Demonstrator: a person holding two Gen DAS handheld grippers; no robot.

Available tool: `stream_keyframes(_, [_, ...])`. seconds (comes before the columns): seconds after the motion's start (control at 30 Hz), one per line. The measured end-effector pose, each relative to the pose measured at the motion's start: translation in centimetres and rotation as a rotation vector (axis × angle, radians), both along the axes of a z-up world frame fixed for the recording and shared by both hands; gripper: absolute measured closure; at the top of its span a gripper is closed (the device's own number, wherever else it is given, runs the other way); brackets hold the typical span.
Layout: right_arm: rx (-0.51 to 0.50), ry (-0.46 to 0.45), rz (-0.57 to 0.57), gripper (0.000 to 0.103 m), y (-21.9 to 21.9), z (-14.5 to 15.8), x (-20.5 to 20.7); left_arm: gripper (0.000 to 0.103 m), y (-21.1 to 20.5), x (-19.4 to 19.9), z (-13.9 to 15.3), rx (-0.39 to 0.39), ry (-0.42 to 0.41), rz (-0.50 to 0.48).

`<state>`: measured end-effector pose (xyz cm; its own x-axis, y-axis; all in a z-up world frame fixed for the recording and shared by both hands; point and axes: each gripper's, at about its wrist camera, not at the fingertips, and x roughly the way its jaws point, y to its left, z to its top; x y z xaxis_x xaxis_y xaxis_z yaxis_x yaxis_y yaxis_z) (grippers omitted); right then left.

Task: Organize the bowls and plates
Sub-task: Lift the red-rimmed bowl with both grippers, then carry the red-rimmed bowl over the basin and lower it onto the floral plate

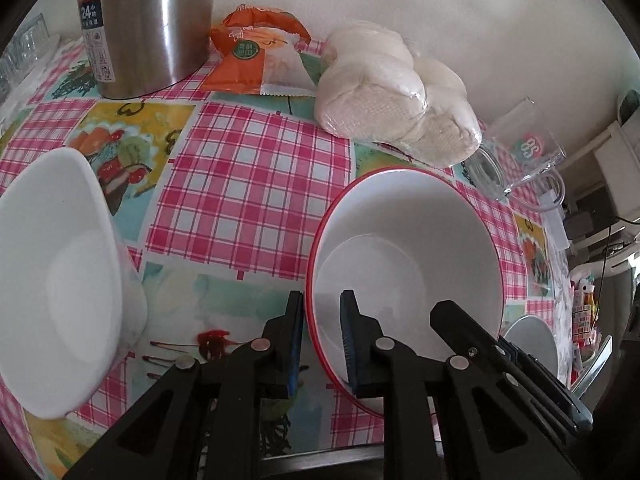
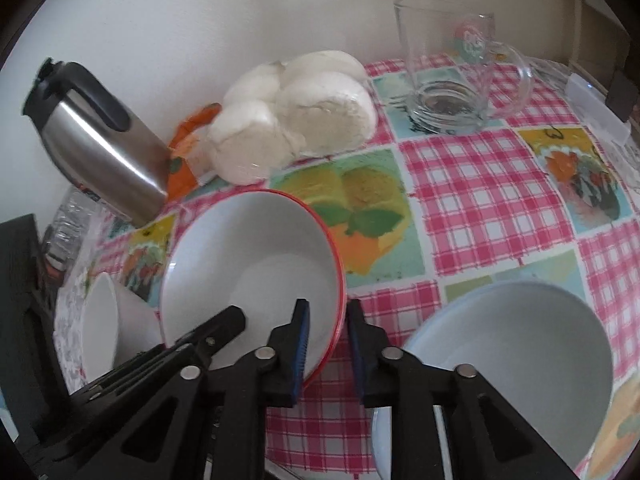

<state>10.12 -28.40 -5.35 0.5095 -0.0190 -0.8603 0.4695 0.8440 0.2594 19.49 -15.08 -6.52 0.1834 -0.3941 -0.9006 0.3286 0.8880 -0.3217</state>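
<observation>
Two bowls point(image 1: 60, 280) point(image 2: 520, 352) flank red-rimmed bowl point(image 1: 404, 256); buns point(image 1: 396, 92) behind.

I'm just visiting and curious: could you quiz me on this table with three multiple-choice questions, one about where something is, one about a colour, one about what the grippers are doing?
1. What does the bag of white buns lie between?
A. steel flask and glass mug
B. two bowls
C. two plates

2. What colour is the rim of the gripped bowl?
A. blue
B. red
C. green

3. How is that bowl held?
A. by one gripper
B. by neither
C. by both, on opposite sides of its rim

Answers:
1. A: the steel flask stands one side, the glass mug the other.
2. B: a red line edges it.
3. C: the left gripper and right gripper each straddle the rim.
</observation>
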Motion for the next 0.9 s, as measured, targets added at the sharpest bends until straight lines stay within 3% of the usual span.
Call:
stream_keyframes(0.13, [-0.022,-0.029,0.021,0.081,0.5,0.9,-0.2,0.087,0.2,-0.1,1.2,0.001,-0.035,0.001])
stream_keyframes(0.33, [-0.064,-0.094,0.042,0.081,1.5,4.1,-1.3,0.087,0.7,-1.2,5.5,-0.008,-0.125,-0.009])
stream_keyframes(0.63, [-0.087,-0.155,0.035,0.081,2.8,8.6,-4.4,0.086,2.3,-3.8,9.9,-0.038,-0.171,-0.008])
stream_keyframes(0.9, [-0.11,-0.165,0.053,0.081,5.4,10.7,-7.1,0.086,4.5,-6.8,11.7,-0.07,-0.182,0.009])
